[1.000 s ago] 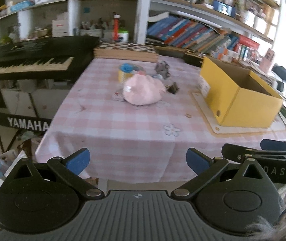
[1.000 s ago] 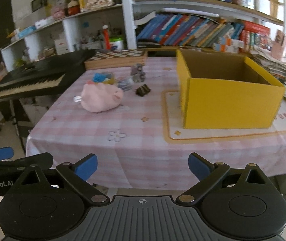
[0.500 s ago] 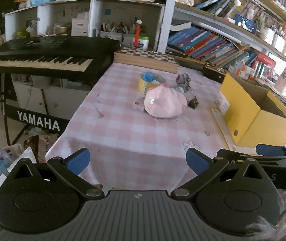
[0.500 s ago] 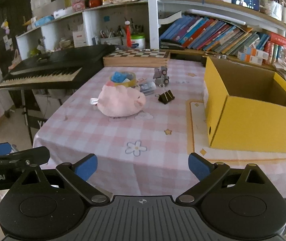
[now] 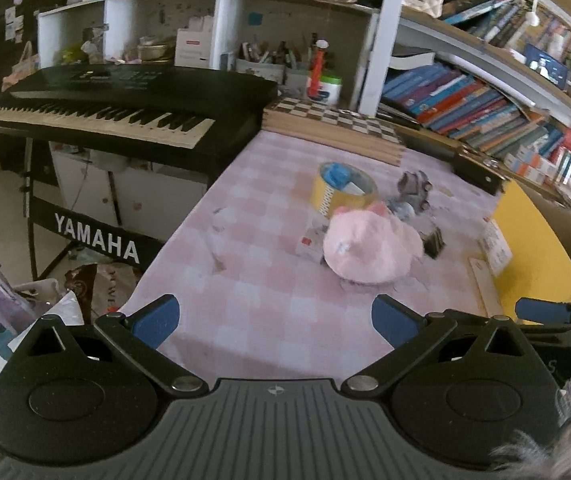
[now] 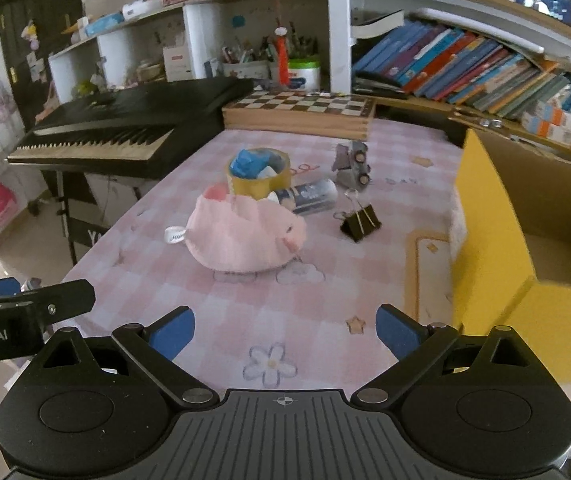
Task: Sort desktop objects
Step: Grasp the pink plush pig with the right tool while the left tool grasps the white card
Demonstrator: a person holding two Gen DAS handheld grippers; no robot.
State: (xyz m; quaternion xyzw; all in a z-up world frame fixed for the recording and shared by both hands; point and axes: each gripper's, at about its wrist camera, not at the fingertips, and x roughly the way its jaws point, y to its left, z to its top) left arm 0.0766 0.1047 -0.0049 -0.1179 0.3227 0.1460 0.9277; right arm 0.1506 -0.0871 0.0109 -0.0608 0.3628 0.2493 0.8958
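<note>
Right wrist view, fingers (image 6: 399,335) spread above tablecloth (image 6: 325,300), yellow box (image 6: 497,240) alongside right

Right tongs (image 6: 284,332) spread, empty, above tablecloth (image 6: 325,300); pink plush (image 6: 245,240) ahead, yellow box (image 6: 497,240) right.

left gripper (image 5: 275,320) fingers apart, right gripper (image 6: 285,332) likewise

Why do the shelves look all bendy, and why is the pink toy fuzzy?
Both views use a fisheye lens, so the bookshelf bows into a curve. In the left wrist view the pink plush toy looks smeared, likely by camera motion. The right wrist view shows it more sharply, though the yellow box is blurry at its near edge.
</note>
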